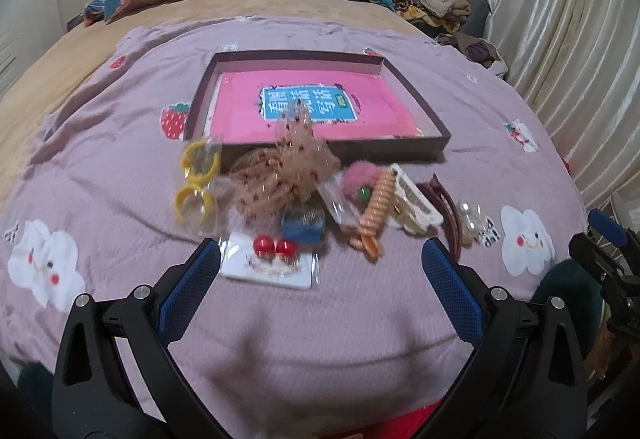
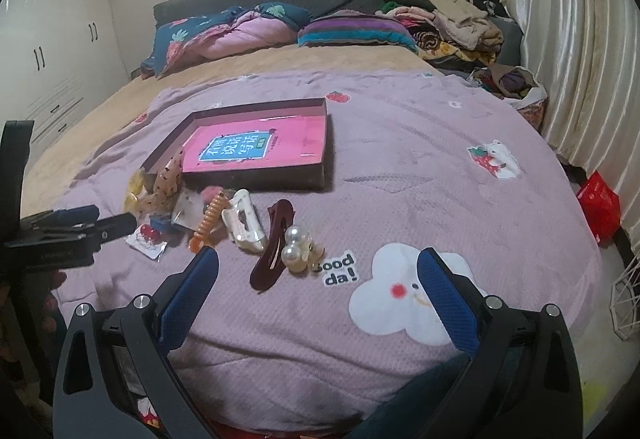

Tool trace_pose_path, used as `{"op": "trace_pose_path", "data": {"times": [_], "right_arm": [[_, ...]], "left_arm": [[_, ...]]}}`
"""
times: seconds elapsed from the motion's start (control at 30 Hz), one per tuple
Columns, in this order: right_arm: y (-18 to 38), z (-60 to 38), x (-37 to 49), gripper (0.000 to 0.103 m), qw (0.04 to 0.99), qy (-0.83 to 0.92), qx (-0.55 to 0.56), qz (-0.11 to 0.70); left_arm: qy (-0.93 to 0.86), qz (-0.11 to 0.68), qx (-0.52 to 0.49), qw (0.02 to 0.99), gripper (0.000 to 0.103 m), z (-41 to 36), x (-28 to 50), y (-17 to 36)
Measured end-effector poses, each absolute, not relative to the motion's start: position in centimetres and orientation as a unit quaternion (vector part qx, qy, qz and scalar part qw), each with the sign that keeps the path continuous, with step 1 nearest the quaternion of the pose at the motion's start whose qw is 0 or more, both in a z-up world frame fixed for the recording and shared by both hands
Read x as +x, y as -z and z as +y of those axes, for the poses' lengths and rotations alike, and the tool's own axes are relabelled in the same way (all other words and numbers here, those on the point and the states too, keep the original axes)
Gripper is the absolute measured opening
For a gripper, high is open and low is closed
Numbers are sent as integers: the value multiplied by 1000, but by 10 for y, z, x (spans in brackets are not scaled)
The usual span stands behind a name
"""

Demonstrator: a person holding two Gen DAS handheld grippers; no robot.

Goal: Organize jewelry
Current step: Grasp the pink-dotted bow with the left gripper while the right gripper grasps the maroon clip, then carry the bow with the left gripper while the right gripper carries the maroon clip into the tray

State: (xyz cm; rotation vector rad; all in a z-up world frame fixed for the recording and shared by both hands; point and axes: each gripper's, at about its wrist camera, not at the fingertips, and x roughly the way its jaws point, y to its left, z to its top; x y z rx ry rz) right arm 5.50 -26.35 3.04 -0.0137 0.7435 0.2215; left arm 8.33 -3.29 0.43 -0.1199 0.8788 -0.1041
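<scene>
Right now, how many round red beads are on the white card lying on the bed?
2. The round red beads sit side by side, touching, on the white card, just ahead of the open left gripper. More may be hidden.

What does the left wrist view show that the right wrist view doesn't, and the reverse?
Only the left wrist view: the yellow rings seen plainly in their clear packet, and the blue item behind the red-bead card.

Only the right wrist view: the white wardrobe, a red bag off the bed, and the whole dark red clip.

Both: the shallow box holding a pink book, the orange twisted clip, the white claw clip, and both hand-held grippers, left and right, open.
</scene>
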Motion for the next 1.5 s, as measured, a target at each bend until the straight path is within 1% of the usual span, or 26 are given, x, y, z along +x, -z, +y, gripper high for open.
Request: {"op": "trace_pose_path", "data": {"times": [0.1, 0.3, 0.43, 0.47, 0.5, 0.73, 0.77, 0.8, 0.83, 0.93, 0.97, 1.0, 1.03, 1.1, 1.17, 1.23, 1.27, 1.33, 1.4, 1.5], "right_arm": [[-28, -262, 68, 99, 923, -112, -10, 369], [-21, -254, 99, 99, 912, -127, -19, 390], [-14, -244, 118, 99, 903, -141, -31, 405], [-12, -240, 122, 99, 901, -142, -37, 409], [-8, -236, 127, 99, 897, -145, -44, 415], [11, -214, 152, 98, 877, -174, -75, 442], [16, -212, 157, 96, 873, -176, -76, 448], [18, -211, 161, 93, 871, -178, -76, 451], [22, -209, 168, 84, 867, -177, -77, 459], [34, -205, 182, 78, 855, -179, -75, 480], [37, -206, 185, 73, 852, -181, -73, 486], [42, -204, 189, 71, 848, -185, -73, 492], [45, -204, 191, 67, 845, -185, -74, 497], [49, -205, 197, 61, 841, -187, -66, 503], [55, -205, 205, 46, 832, -195, -54, 516], [63, -205, 211, 39, 822, -201, -43, 531], [65, -204, 212, 32, 819, -205, -42, 534], [67, -203, 213, 27, 820, -209, -45, 532], [64, -204, 212, 17, 822, -220, -33, 524], [56, -208, 208, 17, 829, -227, -24, 511]], "left_arm": [[47, 421, -56, 904, 94, -28, 98, -6], [48, 438, -49, 896, 93, -22, 125, 1], [59, 449, -54, 890, 82, -21, 137, 7], [66, 451, -57, 888, 74, -21, 140, 9], [65, 452, -57, 888, 69, -21, 143, 10], [66, 476, -51, 876, 67, -25, 164, 30], [67, 479, -48, 874, 62, -26, 166, 32], [68, 481, -47, 873, 55, -25, 167, 35], [68, 482, -49, 872, 53, -24, 168, 37], [73, 481, -56, 872, 44, -20, 169, 40], [74, 480, -58, 872, 39, -19, 169, 40], [76, 480, -59, 872, 35, -18, 170, 39], [77, 479, -60, 872, 32, -18, 170, 39], [79, 478, -64, 872, 24, -15, 171, 37], [81, 477, -68, 872, 21, -14, 172, 35], [83, 474, -73, 873, 17, -12, 171, 32], [84, 473, -74, 874, 17, -12, 171, 31], [83, 468, -75, 876, 14, -10, 170, 26], [83, 463, -77, 879, 12, -8, 168, 21], [83, 454, -80, 883, 11, -5, 166, 11]]}}
